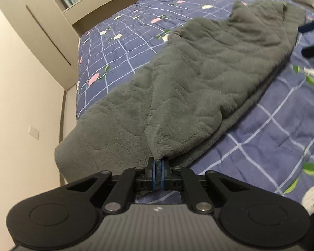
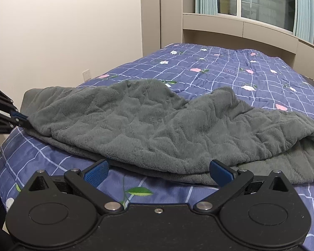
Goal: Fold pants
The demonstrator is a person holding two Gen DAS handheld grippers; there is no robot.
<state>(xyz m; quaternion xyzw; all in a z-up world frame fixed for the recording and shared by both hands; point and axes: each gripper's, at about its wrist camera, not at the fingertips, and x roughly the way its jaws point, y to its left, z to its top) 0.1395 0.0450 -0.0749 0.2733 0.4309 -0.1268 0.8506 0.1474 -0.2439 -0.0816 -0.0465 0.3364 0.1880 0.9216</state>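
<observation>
The left claw (image 1: 158, 167) is pressed together on a corner of the grey fleece pants (image 1: 198, 79), at 6 o'clock in its own view; a small tuft of cloth sits between the pads. The pants lie stretched on the bed (image 1: 272, 125), the far end reaching toward 1 o'clock, one layer folded over another. The cloth looks thick, soft and limp, not slippery, so it will probably sag and drag when lifted; an edge or corner seems the best place to take hold. The right claw (image 2: 158, 172) is spread wide and empty just beside the near long edge of the pants (image 2: 157, 125). The left claw (image 2: 21, 118) shows there at 9 o'clock.
</observation>
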